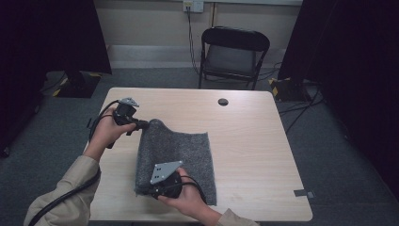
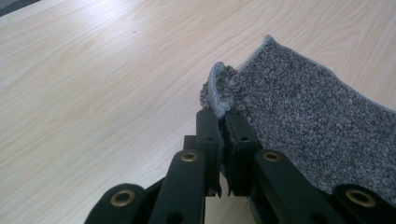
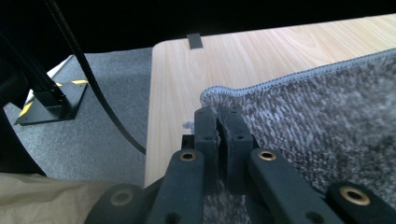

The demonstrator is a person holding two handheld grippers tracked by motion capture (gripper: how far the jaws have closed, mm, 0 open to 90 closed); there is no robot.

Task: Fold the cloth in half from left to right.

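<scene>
So the grey towel (image 1: 176,157) lies near the middle of the counter (image 1: 254,150), a bit toward the person's edge. Left tongs (image 1: 143,125) are pinching the towel's far left corner, with the bunched hem poking up between the pads. Right tongs (image 1: 149,190) are clamped on its near left corner the same way. Looks like a fold is starting, left edge going over to the right. To do it well, I'd lift both corners together at one height, keep the edge taut between them, and land it square on the towel's right hem.
</scene>
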